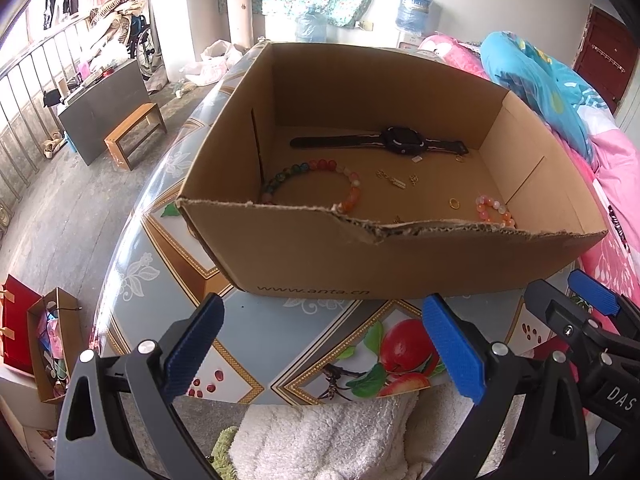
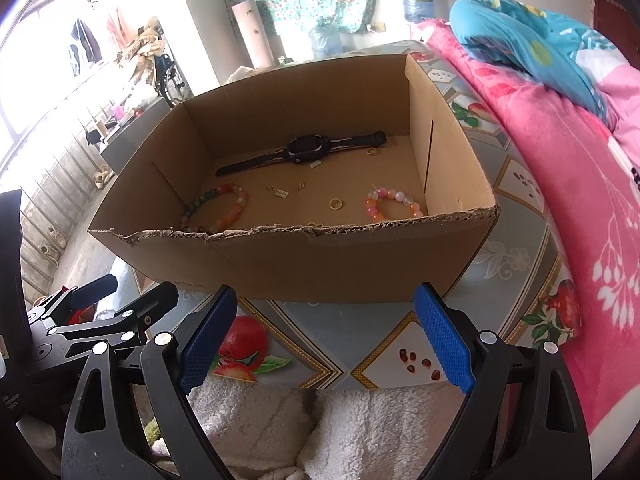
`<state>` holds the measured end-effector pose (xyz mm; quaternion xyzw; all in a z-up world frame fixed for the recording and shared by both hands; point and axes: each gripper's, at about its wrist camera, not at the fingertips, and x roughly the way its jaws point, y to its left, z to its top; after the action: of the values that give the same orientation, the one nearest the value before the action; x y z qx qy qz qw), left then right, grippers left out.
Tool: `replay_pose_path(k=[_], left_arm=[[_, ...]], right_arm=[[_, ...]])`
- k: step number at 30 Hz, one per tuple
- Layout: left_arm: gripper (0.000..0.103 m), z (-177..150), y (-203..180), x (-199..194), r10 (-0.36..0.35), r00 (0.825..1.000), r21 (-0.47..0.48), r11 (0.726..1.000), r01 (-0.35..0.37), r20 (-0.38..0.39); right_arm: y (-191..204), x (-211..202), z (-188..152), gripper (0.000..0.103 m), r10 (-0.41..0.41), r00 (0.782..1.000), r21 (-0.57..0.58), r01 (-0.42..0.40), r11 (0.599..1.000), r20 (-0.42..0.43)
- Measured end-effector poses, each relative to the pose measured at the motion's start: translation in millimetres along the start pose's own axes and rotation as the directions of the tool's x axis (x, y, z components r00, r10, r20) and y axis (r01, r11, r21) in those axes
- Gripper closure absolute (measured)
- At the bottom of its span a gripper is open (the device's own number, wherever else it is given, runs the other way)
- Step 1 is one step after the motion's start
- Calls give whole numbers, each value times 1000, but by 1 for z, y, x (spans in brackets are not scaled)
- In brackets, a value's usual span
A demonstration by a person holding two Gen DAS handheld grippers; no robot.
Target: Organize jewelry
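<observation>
A round table [image 1: 248,320] covered in a fruit-printed cloth carries an open cardboard box [image 1: 400,256] with a torn near rim; beside it lies a bed with pink bedding [image 2: 560,208], and a railing, a wooden stool [image 1: 134,134] and water jugs fill the room behind; inside the box rest a black watch [image 2: 304,150], a large multicoloured bead bracelet [image 2: 224,210], a smaller pink-orange bracelet [image 2: 394,202], a gold ring [image 2: 335,204] and small gold pieces; the left gripper [image 1: 320,354] and right gripper [image 2: 320,340] hover side by side short of the box, above white fleece, jaws apart and empty.
</observation>
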<state>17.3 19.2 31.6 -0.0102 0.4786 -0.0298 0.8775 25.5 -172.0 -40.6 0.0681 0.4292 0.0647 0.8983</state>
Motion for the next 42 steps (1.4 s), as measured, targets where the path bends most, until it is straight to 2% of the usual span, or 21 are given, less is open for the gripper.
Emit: replay_pose_path(k=[42], left_arm=[[6, 2, 0, -1, 6, 1000, -2, 1000, -6, -2]], right_arm=[[-2, 1, 0, 17, 4, 1000, 7, -4, 1000, -5]])
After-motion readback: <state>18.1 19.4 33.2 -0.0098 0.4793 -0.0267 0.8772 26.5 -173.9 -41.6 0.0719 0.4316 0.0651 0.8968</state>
